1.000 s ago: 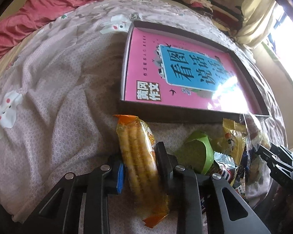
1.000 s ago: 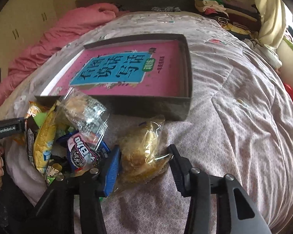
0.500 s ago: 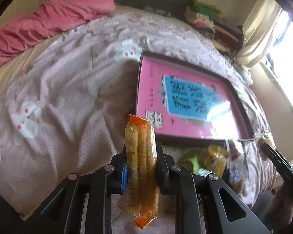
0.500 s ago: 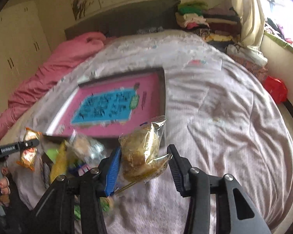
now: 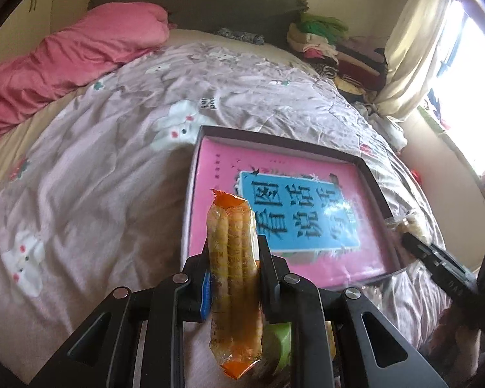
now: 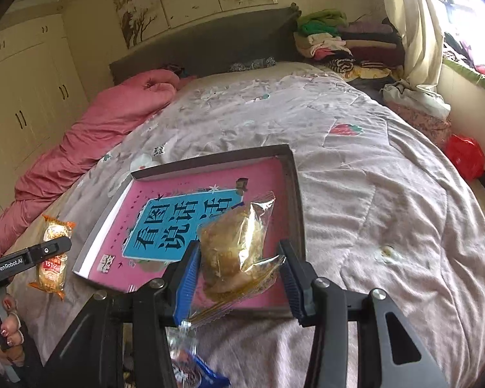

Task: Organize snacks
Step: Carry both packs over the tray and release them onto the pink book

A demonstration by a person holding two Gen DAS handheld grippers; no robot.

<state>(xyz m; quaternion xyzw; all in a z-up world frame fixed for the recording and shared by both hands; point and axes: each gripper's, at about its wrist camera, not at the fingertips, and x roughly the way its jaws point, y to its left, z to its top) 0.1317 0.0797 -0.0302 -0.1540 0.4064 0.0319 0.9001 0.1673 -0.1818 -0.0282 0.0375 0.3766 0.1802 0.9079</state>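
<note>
Both snacks have come up off the bed since a second ago: the pile of packets that lay by the grippers has dropped to the bottom edge of each view, and the shallow box (image 5: 368,174) now sits further ahead and below. The left gripper (image 5: 232,258) has its jaws pinched tight on the orange-ended packet of stick biscuits (image 5: 234,278), gripped across its narrow middle so it stands upright between the pads. The right gripper (image 6: 239,268) holds the clear-wrapped pastry (image 6: 232,252) with its jaws set wider, because this packet is bulkier and soft. Both packets hang in the air near the box's near edge, over the bed quilt (image 6: 355,194). The box, lined with a pink book cover (image 6: 190,223), looks like the intended place, and nothing has been set in it yet.
</note>
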